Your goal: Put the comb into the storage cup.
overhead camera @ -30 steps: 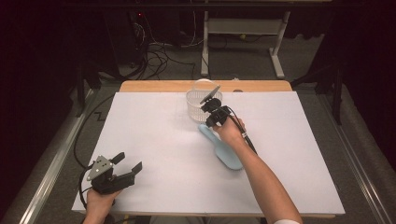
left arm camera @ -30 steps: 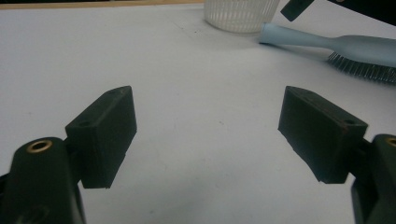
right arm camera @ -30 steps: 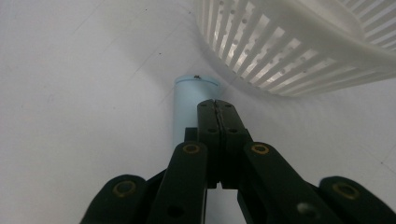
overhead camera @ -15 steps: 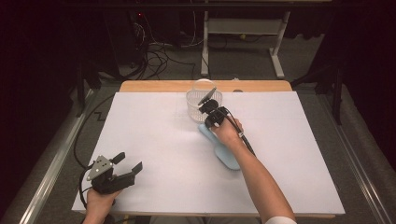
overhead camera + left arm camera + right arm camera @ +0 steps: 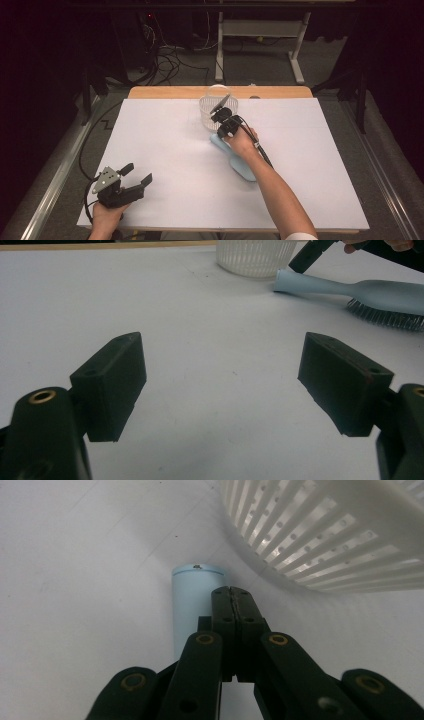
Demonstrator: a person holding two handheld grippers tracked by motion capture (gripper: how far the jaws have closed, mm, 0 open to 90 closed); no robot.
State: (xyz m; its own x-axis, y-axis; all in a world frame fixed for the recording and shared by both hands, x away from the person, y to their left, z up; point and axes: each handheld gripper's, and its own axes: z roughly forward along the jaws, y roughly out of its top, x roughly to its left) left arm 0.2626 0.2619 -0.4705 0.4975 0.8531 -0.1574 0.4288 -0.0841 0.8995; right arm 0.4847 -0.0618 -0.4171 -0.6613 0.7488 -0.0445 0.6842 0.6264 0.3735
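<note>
Right gripper (image 5: 220, 107): hovered over the far middle of the table, its jaws pressed together with nothing between them, as the right gripper view showed; the tips sat just above the handle end of the hairbrush.
Hairbrush (image 5: 239, 161): lay flat on the white table cover (image 5: 165, 150), pale blue, its handle end close beside the basket and its bristled head pointing back toward the person, partly under the right hand (image 5: 243, 142).
Handle (image 5: 195, 605): round, smooth, plastic by the look of it; likely light and stiff, but slick enough to roll or slip between hard jaws.
Where to grip: judged best across the narrow handle, a little back from its end; the bristles (image 5: 385, 315) seen in the left gripper view would give way and offer poor hold.
Basket (image 5: 218, 112): white, slotted, upright near the table's far edge; probably light enough to shift if bumped.
Left gripper (image 5: 136, 176): held at the near left corner, well apart from the brush, its jaws spread wide and empty.
Reading of the step: the jaws would need to part before they could take the handle.
</note>
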